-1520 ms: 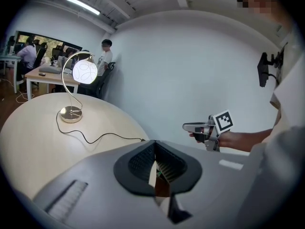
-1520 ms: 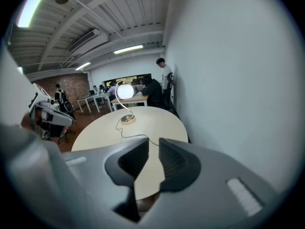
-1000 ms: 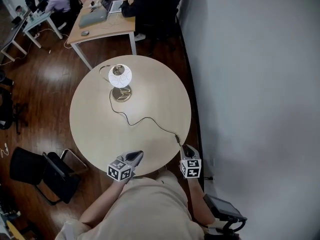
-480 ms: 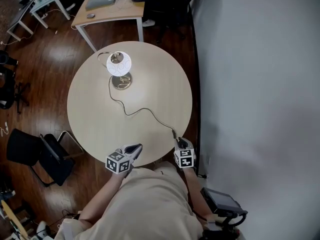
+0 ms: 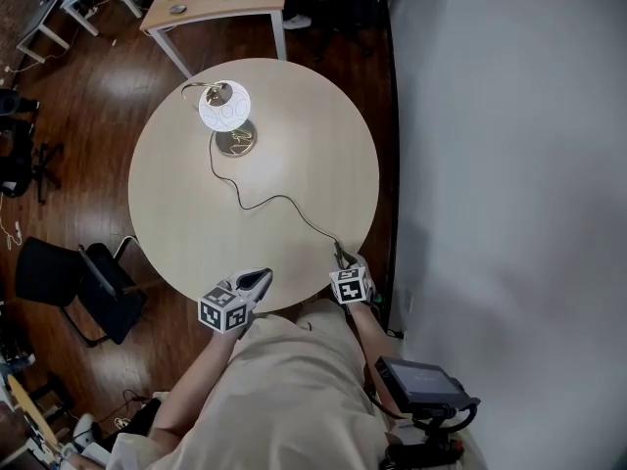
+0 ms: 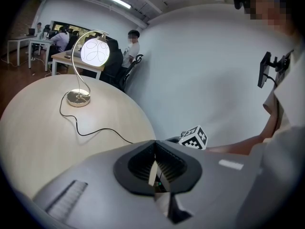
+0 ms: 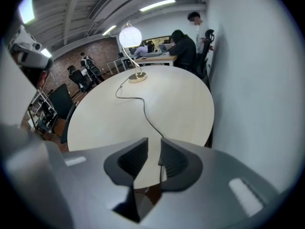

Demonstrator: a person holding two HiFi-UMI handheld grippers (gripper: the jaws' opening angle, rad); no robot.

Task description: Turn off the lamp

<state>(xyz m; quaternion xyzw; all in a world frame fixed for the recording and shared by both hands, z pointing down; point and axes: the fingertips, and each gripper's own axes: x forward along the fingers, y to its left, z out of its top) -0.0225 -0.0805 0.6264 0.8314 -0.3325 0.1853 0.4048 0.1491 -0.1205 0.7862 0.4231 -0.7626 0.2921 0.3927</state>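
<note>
The lamp's round white shade (image 5: pixel 224 109) glows above its brass base (image 5: pixel 236 143) at the far left of the round table (image 5: pixel 176 213). Its black cord (image 5: pixel 279 201) snakes to the near right edge. My right gripper (image 5: pixel 341 256) sits right at that cord end. In the right gripper view its jaws (image 7: pixel 153 140) stand slightly apart, and the cord (image 7: pixel 143 109) runs into the gap without being pinched. My left gripper (image 5: pixel 265 275) hovers over the near edge, shut and empty (image 6: pixel 154 141). The lit shade (image 6: pixel 95 51) shows in the left gripper view too.
A grey wall (image 5: pixel 509 164) runs close along the table's right side. A black chair (image 5: pixel 88 287) stands at the left on the wooden floor. A wooden desk (image 5: pixel 220 3) with seated people (image 7: pixel 183 49) lies beyond the lamp.
My right gripper has come down and forward onto the cord end at the table's edge. The left gripper has shifted only a little. The lamp stays lit.
</note>
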